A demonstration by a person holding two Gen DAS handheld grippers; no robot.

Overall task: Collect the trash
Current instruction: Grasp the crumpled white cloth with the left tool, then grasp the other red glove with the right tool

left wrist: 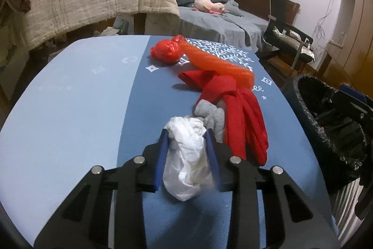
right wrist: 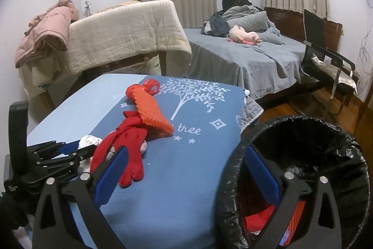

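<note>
left tongs (left wrist: 186, 132): closed in on the crumpled white wrapper (left wrist: 186, 155), blue pads touching both its sides
right tongs (right wrist: 186, 169): jaws wide, holding nothing, poised across the rim of the black-lined bin (right wrist: 303, 130)
trash: white wrapper near the counter's (left wrist: 70, 109) near edge; red cloth (left wrist: 233, 109) and grey wad (left wrist: 209, 116) just beside it; orange strip (left wrist: 221, 64) and red bag (left wrist: 165, 50) toward the far edge
step: squeeze firmly and lift straight up, so the red cloth is not dragged along
room: bin just past the counter's right edge; the path there looks open
</note>
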